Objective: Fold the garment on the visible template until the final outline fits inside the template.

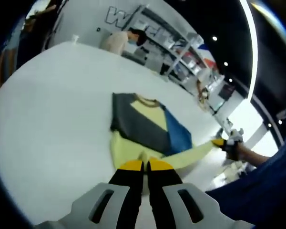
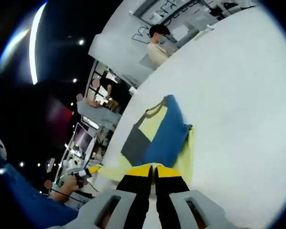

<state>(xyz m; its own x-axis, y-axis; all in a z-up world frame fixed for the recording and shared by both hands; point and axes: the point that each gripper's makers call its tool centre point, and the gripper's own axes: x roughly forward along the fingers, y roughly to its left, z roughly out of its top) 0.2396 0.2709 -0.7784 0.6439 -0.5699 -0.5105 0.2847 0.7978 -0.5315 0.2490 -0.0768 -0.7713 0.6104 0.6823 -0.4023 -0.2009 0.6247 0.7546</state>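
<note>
While both pairs of yellow-tipped jaws are pressed together at the near hem, the garment (image 1: 148, 129) lies flat on the white table (image 1: 52, 119), stretching straight ahead of each gripper with its collar at the far end. It is a colour-block top of grey, pale yellow and blue panels. The left gripper (image 1: 145, 165) looks clenched on the yellow lower edge directly at its tips, and in the right gripper view the right gripper (image 2: 155, 170) is likewise clamped where the yellow cloth meets its tips; whether each truly pinches fabric or just rests on it is hard to tell. Beyond and to the right of the left jaws, a yellow sleeve (image 1: 195, 155) trails toward the other gripper. No template outline can be made out under the cloth. Being soft, light knit, it should drape and slide easily on the smooth top, so gripping hem corners and seams seems wisest.
</note>
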